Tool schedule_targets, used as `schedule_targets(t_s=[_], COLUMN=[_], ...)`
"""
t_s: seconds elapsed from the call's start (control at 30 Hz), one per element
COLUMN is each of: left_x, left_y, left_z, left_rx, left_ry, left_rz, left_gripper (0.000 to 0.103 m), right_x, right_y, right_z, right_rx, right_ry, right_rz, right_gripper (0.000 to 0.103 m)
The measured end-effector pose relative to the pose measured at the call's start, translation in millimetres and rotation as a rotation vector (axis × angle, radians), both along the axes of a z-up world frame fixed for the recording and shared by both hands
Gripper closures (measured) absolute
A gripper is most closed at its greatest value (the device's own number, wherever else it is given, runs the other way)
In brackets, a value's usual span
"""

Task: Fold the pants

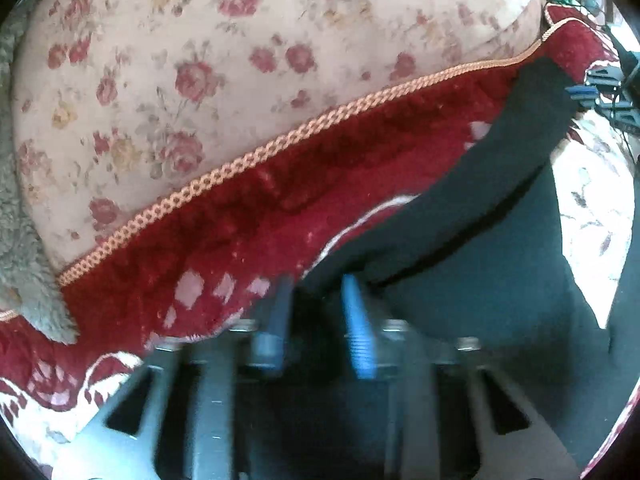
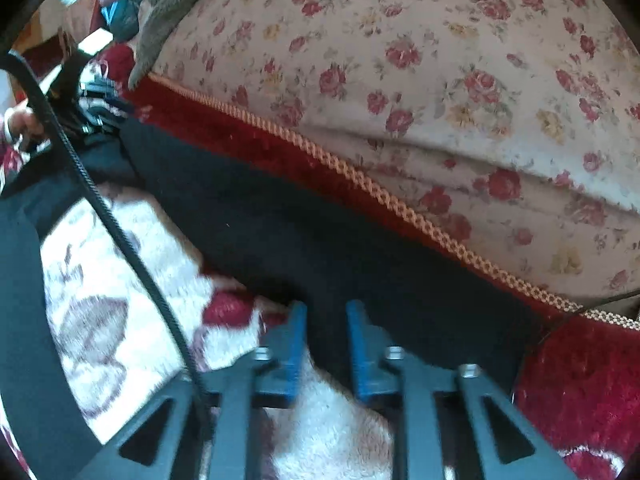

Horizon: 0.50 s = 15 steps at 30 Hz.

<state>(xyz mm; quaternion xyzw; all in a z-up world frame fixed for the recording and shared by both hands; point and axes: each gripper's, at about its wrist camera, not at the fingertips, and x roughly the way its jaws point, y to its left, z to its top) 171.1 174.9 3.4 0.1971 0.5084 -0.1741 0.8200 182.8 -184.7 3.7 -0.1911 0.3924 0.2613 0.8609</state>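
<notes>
The dark pants [image 2: 304,216] are laid across a red-and-cream patterned blanket [image 2: 588,376], close along its braided trim [image 2: 400,204] and just below a floral cushion [image 2: 440,60]. In the left wrist view the same pants [image 1: 500,240] are stretched away toward the far gripper, with a grey fleece throw [image 1: 24,240] seen at the edge. The left gripper [image 1: 316,296] is set at one end of the fabric, dark cloth sitting between its parted jaws — whether it is truly pinched cannot be told through the blur. The right gripper [image 2: 326,320] is held at the pants' near edge, jaws spread, nothing gripped. The step in hand is judged to be the taking of both ends before a fold. Next, a firm pinch is called for at each end — then one end can be carried over onto the other.
</notes>
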Motion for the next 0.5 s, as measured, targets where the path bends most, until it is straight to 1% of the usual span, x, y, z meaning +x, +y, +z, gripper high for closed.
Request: schedule_targets(t_s=[0.03,0.1,0.13,0.23,0.3,0.37,0.4,0.47,0.5], left_x=[-1.1,-3.2,-6.4,-21.4,-30.5,-37.1,-43.1,-51.1,-53.5], left_y=[-0.8,-0.7,-0.5,2.0,4.2,7.7,11.4,15.4,15.6], left_z=[1.5,7.3,11.9,34.9,50.3,58.4,59.4,64.4,65.0], left_rx=[0.010,-0.008,-0.020,-0.069,-0.087,-0.087,-0.087,-0.078,-0.078], left_ry=[-0.016,-0.036,-0.050,-0.099,-0.128,-0.125,-0.121,-0.135,-0.128], left_rz=[0.007,0.033,0.039,0.038,0.039,0.040,0.036,0.038,0.043], left_gripper=[0.090,0.094,0.094,0.097,0.097,0.097,0.097,0.097,0.097], right_x=[-2.5,-7.5,-9.4,-18.0,-25.3,-34.3,-40.3,-49.5,-53.5], right_y=[-0.6,-3.3,-5.6,-12.0,-13.8,-16.5,-18.1,-22.1,-26.6], right_z=[5.2,15.0,20.3,35.2,43.6,53.2,60.2,73.6,80.0], right_rx=[0.011,0.032,0.048,0.081,0.071,0.067,0.067,0.089,0.094], right_ry=[-0.014,-0.028,-0.033,-0.046,-0.067,-0.087,-0.108,-0.134,-0.142], right_rz=[-0.004,-0.019,-0.028,-0.046,-0.043,-0.048,-0.059,-0.071,-0.076], right_gripper=[0.094,0.096,0.096,0.097,0.097,0.097,0.100,0.100,0.101])
